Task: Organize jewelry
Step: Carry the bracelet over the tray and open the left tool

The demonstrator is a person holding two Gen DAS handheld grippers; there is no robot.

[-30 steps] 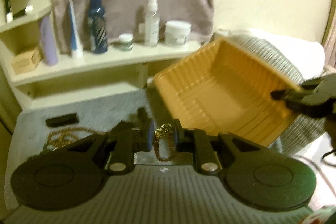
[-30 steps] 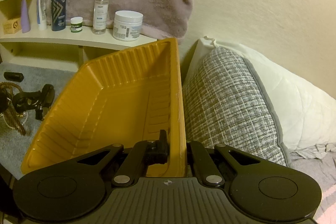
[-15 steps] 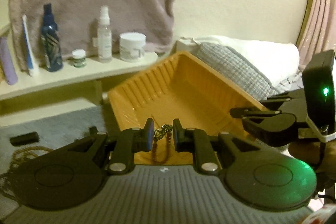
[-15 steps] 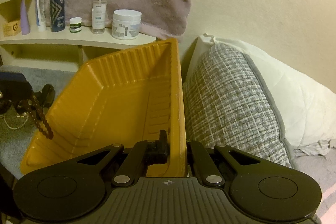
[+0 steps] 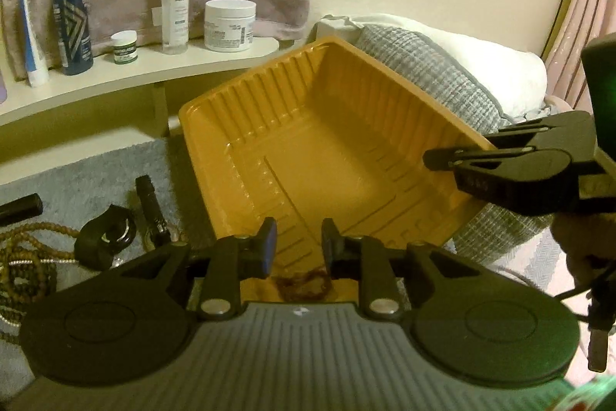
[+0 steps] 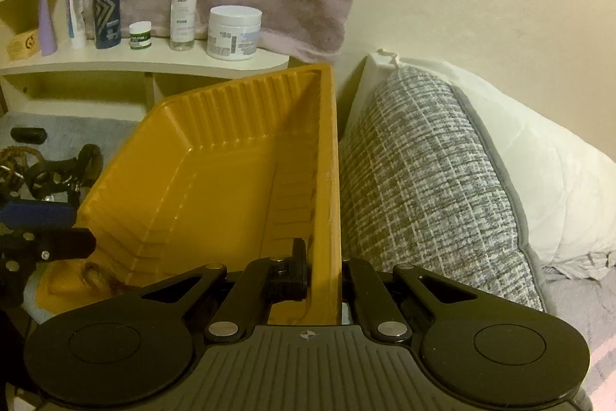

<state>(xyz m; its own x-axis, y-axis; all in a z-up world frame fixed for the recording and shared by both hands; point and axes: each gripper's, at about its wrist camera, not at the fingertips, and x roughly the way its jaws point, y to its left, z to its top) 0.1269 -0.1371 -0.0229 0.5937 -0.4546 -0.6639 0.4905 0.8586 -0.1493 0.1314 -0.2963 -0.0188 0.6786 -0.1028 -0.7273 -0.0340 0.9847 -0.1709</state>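
A: Left tool [image 5: 295, 244] is over the near corner of the yellow tray [image 5: 327, 156], jaws easing apart, nothing between the pads. The dark beaded bracelet [image 5: 304, 286] is lying in that low corner, just under the tool.

B: And the right tool [image 6: 323, 266] is clamped shut on the tray's rim, holding the whole thing tilted up beside the grey pillow [image 6: 423, 172]. That tilt is my worry. The rim is thin plastic; if the grip slips, the tray drops and the bracelet could bounce out.

A: Agreed, and the bracelet sits right by the low edge. Tip the tray further that way and it may slide over the lip onto the grey blanket [image 5: 84, 172].

B: Plenty left out there too: the long bead necklace [image 5: 23, 257], a black clip [image 5: 104, 237], other small pieces beside it I can't make out.

A: The necklace looks the tricky one. Long and loopy, so a pinch on one strand may drag the rest, snag the clip, or trail over the tray's edge.

B: Also watch the left tool on its way out. Its fingers are close to the tray wall, and a knock there would jolt the tray in the right tool's grip.
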